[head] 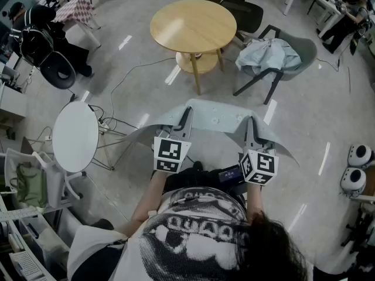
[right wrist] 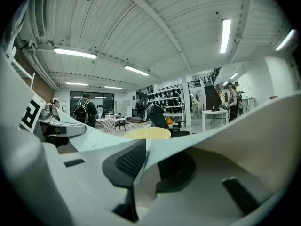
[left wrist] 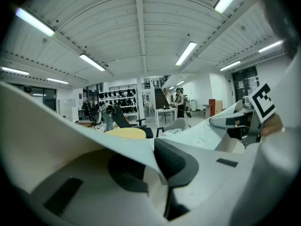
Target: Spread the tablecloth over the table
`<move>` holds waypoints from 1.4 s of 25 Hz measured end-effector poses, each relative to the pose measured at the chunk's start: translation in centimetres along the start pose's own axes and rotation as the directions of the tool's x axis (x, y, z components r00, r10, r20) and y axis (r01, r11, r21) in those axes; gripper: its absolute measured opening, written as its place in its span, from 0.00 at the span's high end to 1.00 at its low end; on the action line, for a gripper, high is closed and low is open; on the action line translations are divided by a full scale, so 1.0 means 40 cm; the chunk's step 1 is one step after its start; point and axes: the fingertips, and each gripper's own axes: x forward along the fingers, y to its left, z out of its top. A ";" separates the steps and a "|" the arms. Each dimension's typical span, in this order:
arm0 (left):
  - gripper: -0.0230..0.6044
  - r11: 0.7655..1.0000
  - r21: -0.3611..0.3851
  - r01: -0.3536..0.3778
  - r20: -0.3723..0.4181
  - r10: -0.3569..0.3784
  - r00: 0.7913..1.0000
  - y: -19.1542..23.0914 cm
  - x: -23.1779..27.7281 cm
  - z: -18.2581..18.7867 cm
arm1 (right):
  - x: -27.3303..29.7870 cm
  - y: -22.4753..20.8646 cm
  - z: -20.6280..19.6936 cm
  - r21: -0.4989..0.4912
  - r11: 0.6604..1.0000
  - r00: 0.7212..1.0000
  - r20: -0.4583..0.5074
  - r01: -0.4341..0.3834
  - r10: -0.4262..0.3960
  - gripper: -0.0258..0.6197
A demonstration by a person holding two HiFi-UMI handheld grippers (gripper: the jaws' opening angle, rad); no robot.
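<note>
- Head view: the left gripper [head: 186,113] and the right gripper [head: 251,122] are held level side by side, each with its jaws closed on the near edge of the tablecloth [head: 217,117]. The tablecloth is a thin, pale, smooth sheet hanging taut between them in the air above the glossy grey floor [head: 304,127], with its corners drooping outward. The round wooden bench [head: 193,25], with a lower shelf, stands beyond it, apart from the tablecloth. Beside the bench is a grey chair [head: 304,51] draped with a crumpled pale garment.
- Left gripper view: the jaws are nearly together, and the dark ribbed pad [left wrist: 176,161] presses on the folded hem of the tablecloth [left wrist: 202,135]. The yellow bench top [left wrist: 126,133] shows past the sheet.
- Right gripper view: the jaws are clamped on the hem, and the textured black pad [right wrist: 129,161] lies flat against the tablecloth [right wrist: 225,135]. The sheet runs left to the other gripper [right wrist: 51,121].
</note>
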 end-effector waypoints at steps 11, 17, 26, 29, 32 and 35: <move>0.89 1.000 -0.004 0.018 0.006 -0.018 1.000 0.025 -0.024 -0.008 | -0.009 0.033 -0.019 0.080 0.997 1.000 -0.005 -0.013 0.013 0.87; 0.90 1.000 -0.009 0.027 0.020 -0.027 0.999 0.030 -0.019 -0.006 | -0.011 0.034 -0.018 0.089 0.996 1.000 -0.012 -0.019 0.020 0.87; 0.90 0.999 -0.028 0.041 0.005 -0.041 0.999 0.034 0.045 -0.007 | 0.023 0.006 -0.021 0.099 0.995 0.999 -0.045 -0.021 0.026 0.86; 0.90 0.999 -0.025 0.048 -0.005 -0.048 0.999 0.029 0.093 0.000 | 0.053 -0.026 -0.022 0.111 0.994 0.998 -0.054 -0.019 0.025 0.86; 0.90 0.998 -0.021 0.053 -0.016 -0.053 0.998 0.026 0.154 0.011 | 0.100 -0.068 -0.016 0.109 0.994 0.998 -0.057 -0.020 0.026 0.86; 0.90 0.999 -0.023 0.048 -0.030 -0.049 0.998 0.031 0.243 0.025 | 0.177 -0.121 -0.009 0.119 0.992 0.997 -0.061 -0.030 0.038 0.86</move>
